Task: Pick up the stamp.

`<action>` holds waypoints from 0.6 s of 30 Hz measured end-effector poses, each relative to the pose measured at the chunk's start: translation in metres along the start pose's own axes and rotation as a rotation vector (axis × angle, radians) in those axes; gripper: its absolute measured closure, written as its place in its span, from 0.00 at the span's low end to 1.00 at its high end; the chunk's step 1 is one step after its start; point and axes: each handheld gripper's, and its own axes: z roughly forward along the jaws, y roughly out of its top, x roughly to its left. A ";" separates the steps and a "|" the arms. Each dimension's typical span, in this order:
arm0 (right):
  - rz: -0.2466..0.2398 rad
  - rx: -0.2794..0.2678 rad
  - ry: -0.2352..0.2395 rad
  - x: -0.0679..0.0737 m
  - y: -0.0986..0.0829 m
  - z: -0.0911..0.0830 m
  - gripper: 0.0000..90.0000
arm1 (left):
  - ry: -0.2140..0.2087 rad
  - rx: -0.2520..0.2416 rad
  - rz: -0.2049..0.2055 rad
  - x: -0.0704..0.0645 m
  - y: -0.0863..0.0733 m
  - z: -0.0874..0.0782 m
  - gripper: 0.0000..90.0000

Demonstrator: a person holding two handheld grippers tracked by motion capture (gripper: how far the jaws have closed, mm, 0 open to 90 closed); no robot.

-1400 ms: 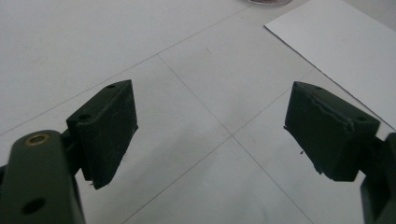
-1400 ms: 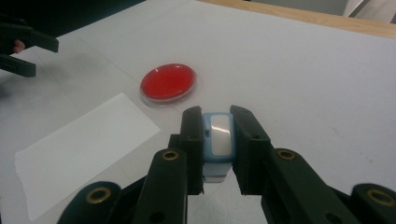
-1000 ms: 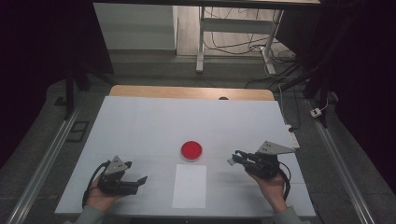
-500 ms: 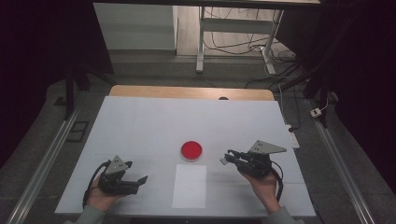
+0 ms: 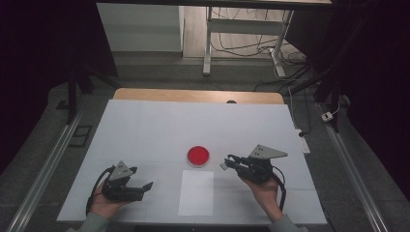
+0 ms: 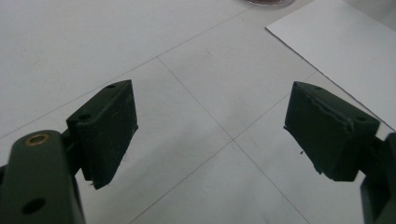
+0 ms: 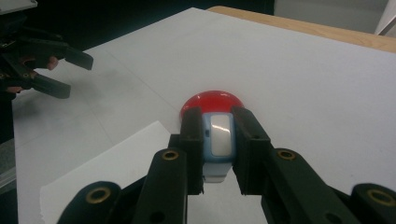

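White table (image 5: pixel 145 130) — right gripper (image 7: pixel 218 122) clamps a blue device (image 7: pixel 218 140) near red dish (image 5: pixel 198 155); left gripper (image 6: pixel 210 135) wide.

White-covered rectangular table (image 5: pixel 145 130) bearing a round red dish (image 5: pixel 198 155) centrally and a white paper sheet (image 5: pixel 196 192) nearer.

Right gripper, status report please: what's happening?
Right gripper shut on small blue stamp, near red pad. Left gripper open, idle. Paper sheet unobstructed.

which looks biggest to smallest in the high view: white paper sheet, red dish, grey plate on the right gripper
1. White paper sheet, clearly largest.
2 and 3. Red dish and grey plate look about alike; the plate sits raised, nearer the camera, so no ranking between them.
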 end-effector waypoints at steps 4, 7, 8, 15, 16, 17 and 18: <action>-0.009 0.002 0.008 0.002 0.000 0.005 0.83 | 0.002 0.000 0.000 0.000 0.000 0.000 0.19; -0.006 -0.003 0.011 0.003 0.000 0.008 0.83 | 0.003 0.000 0.001 0.000 0.000 0.000 0.19; -0.011 0.000 0.013 0.003 0.000 0.009 0.83 | 0.003 0.000 0.001 0.000 0.000 0.000 0.19; -0.016 0.005 0.027 0.010 0.001 0.018 0.83 | 0.004 0.000 0.003 0.000 0.000 0.000 0.20; -0.019 0.004 0.031 0.012 0.002 0.020 0.83 | 0.004 -0.001 0.002 0.000 0.000 0.000 0.19; -0.021 0.005 0.033 0.013 0.002 0.022 0.83 | 0.004 -0.001 0.001 0.000 0.000 0.000 0.19; -0.026 0.011 0.037 0.014 0.003 0.023 0.83 | 0.004 -0.002 0.000 0.000 0.000 0.000 0.19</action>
